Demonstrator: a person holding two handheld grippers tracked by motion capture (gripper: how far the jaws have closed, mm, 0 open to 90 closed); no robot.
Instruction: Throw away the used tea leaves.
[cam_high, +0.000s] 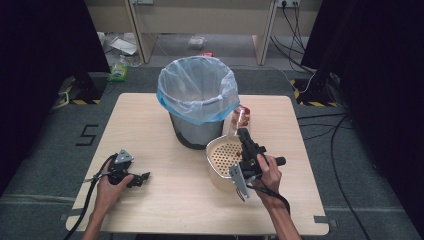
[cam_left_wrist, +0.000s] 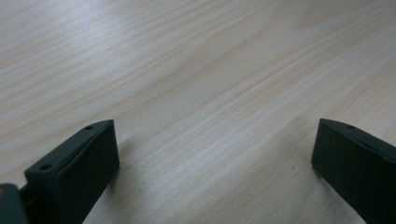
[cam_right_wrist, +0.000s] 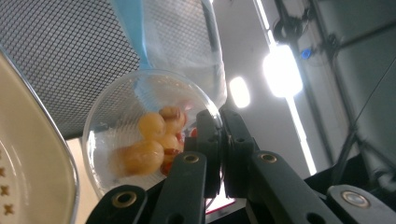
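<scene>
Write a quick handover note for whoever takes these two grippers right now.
Right gripper: shut on the rim of the clear cup, which has round yellowish food inside, held beside the colander.
Left gripper: open, holding nothing, resting low on the table.
Lined bin: just behind the cup.
Done: cup picked up.
Left: probably empty it; into the colander or the bin I can't tell.

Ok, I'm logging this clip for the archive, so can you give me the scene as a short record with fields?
setting: light wooden table
right gripper: jaws shut on the rim of a clear plastic cup, tilted, by the bin
cup contents: round yellowish and red pieces
left gripper: jaws open, nothing between them, low over bare wood
bin: mesh waste bin with a blue liner, at the table's middle
strainer: cream perforated basket beside the bin, under the right gripper
</scene>
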